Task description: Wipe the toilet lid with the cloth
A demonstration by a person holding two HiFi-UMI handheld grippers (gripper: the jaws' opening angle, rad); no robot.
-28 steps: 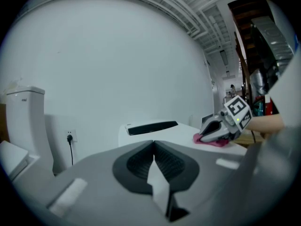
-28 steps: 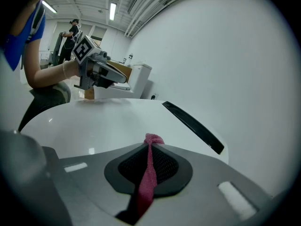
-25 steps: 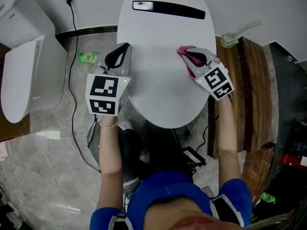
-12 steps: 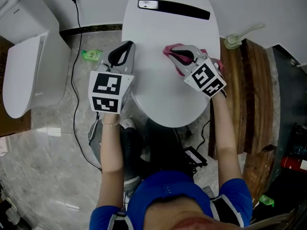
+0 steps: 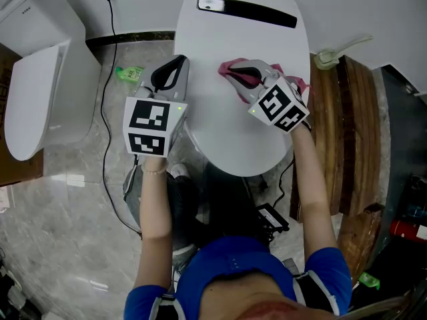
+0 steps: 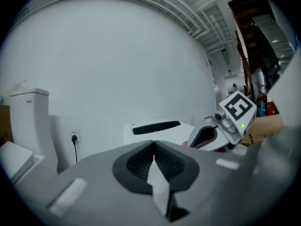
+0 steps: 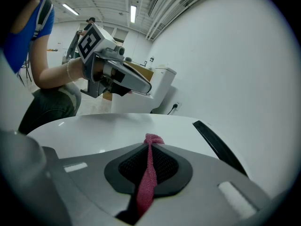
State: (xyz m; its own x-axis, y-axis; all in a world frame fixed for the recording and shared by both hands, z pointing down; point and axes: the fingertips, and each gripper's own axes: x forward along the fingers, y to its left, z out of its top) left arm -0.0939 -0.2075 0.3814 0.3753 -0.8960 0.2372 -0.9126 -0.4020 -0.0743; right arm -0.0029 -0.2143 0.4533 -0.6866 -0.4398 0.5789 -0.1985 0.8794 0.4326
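Moved: your right gripper has dragged the cloth left, from the lid's right edge toward its middle.
Right claw: clamped on a thin pinch of cloth; the rest trails right on the lid.
Left claw: your left gripper is pressed together, empty, at the lid's left edge.
Risk: the pinch may slip free if you press hard, and the bunched cloth could leave near and far areas unwiped.
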